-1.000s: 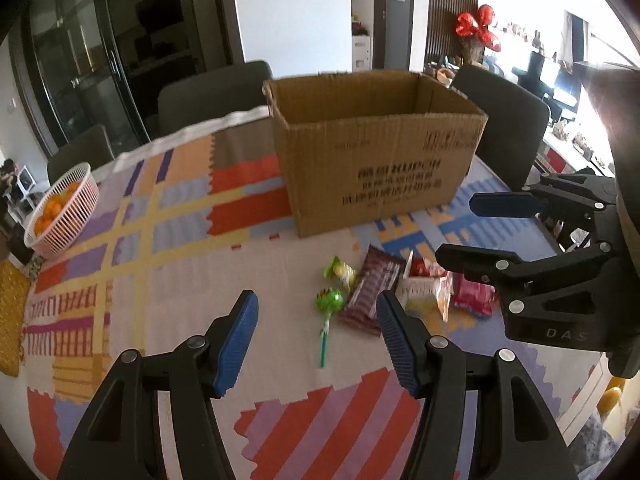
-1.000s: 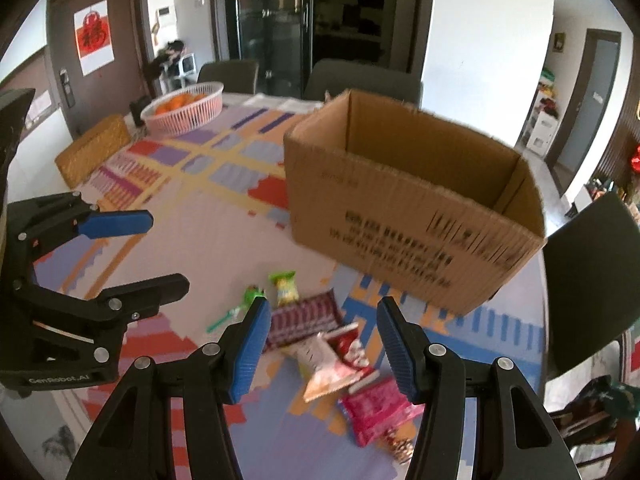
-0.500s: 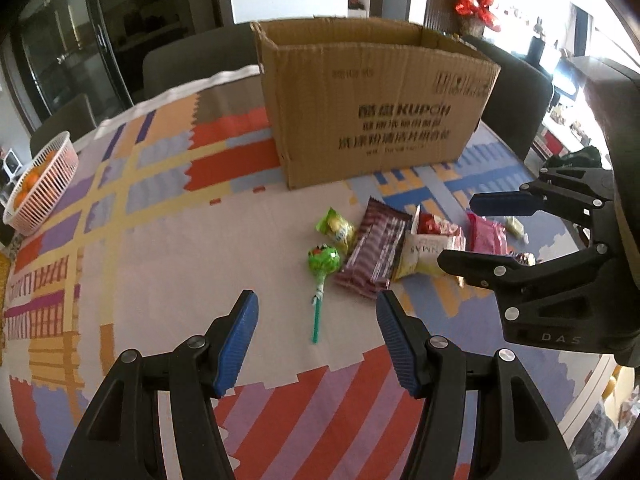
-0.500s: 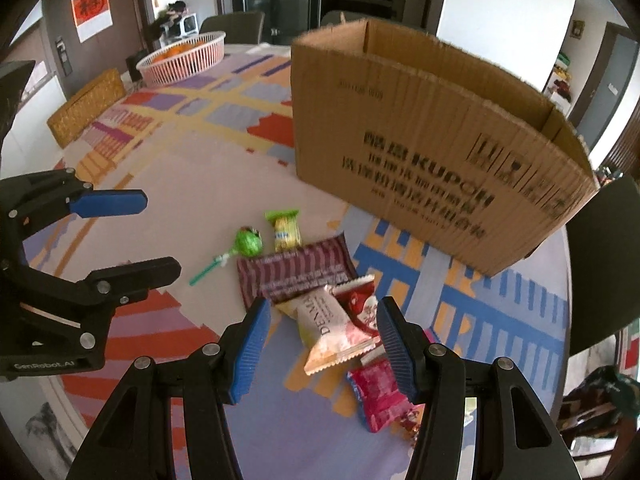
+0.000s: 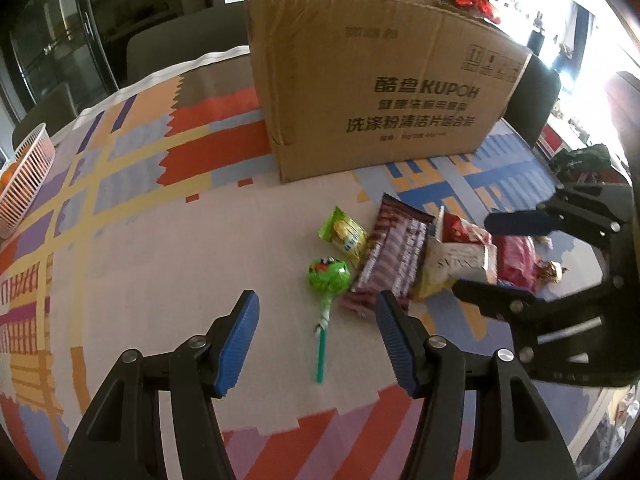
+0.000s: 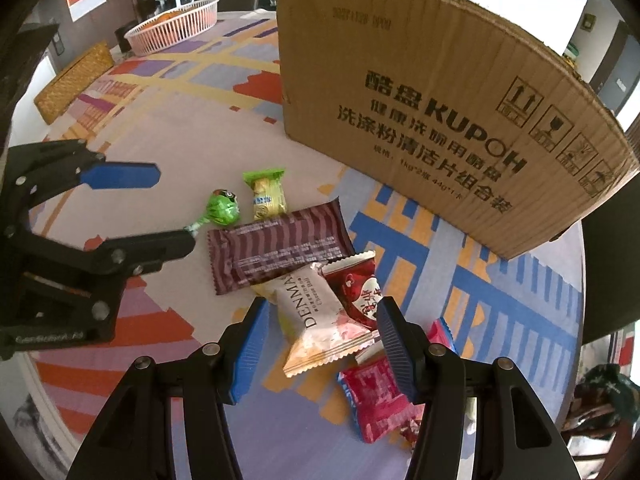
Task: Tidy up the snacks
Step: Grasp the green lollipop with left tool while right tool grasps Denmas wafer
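Note:
Several snacks lie on the patterned tablecloth in front of a cardboard box [image 5: 372,92] [image 6: 440,120]: a green lollipop [image 5: 328,276] [image 6: 222,210], a green-yellow sweet [image 5: 346,234] [image 6: 268,196], a brown striped bar [image 5: 394,256] [image 6: 280,246], a cream DENMA packet [image 6: 320,324] [image 5: 452,266], a red packet [image 6: 358,288] and a pink packet [image 6: 376,396] [image 5: 516,258]. My left gripper [image 5: 316,338] [image 6: 168,206] is open just before the lollipop. My right gripper [image 6: 318,342] [image 5: 476,252] is open with the cream packet between its fingers, low over it.
A white basket of oranges [image 5: 24,180] [image 6: 176,24] stands at the far left of the table. A woven mat [image 6: 74,82] lies near the left edge. Dark chairs [image 5: 180,48] stand behind the table. The table edge [image 6: 580,320] runs close on the right.
Both grippers have moved down and forward toward the snacks. The box and snacks look larger and closer. The right gripper now frames the cream packet.

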Action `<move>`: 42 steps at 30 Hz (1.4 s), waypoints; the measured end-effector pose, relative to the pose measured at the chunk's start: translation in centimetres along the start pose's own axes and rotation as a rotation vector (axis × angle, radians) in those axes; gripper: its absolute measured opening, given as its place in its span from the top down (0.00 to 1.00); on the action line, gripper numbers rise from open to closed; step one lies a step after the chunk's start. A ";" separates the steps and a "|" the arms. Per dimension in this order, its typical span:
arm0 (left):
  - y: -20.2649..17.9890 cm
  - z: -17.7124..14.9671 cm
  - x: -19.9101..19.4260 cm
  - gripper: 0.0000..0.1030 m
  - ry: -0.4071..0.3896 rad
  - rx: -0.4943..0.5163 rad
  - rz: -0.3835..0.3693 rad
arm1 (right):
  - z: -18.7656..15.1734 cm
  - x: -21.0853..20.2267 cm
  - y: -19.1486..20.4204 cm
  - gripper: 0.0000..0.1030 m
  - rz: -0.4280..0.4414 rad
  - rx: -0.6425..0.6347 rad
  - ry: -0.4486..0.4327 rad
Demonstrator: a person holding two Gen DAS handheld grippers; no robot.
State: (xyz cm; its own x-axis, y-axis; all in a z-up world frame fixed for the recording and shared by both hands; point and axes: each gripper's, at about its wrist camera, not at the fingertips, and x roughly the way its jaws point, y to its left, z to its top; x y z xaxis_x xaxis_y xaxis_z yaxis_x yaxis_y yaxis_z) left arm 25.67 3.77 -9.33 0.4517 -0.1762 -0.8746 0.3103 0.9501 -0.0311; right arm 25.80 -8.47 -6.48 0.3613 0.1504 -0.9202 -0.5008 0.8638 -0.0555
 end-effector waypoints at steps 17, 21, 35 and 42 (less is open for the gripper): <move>0.0 1.4 3.3 0.64 0.039 -0.021 -0.042 | 0.7 1.4 1.3 0.55 0.023 -0.035 0.003; -0.1 1.6 3.4 0.75 0.046 -0.030 -0.059 | 0.8 1.5 1.6 0.57 0.018 -0.051 0.000; -1.6 0.4 -0.6 0.75 0.013 -0.016 -0.026 | 0.0 1.1 1.2 0.70 0.059 -0.023 -0.020; -2.2 0.2 -3.0 0.75 -0.027 -0.039 -0.043 | -0.9 -1.2 0.4 0.70 0.058 0.020 -0.083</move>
State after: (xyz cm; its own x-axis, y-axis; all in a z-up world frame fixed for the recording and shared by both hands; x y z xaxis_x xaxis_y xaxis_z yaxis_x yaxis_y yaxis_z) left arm 23.83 2.10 -6.55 0.4608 -0.2238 -0.8588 0.2978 0.9506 -0.0879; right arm 24.47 -8.79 -5.75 0.3965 0.2394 -0.8862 -0.5071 0.8619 0.0059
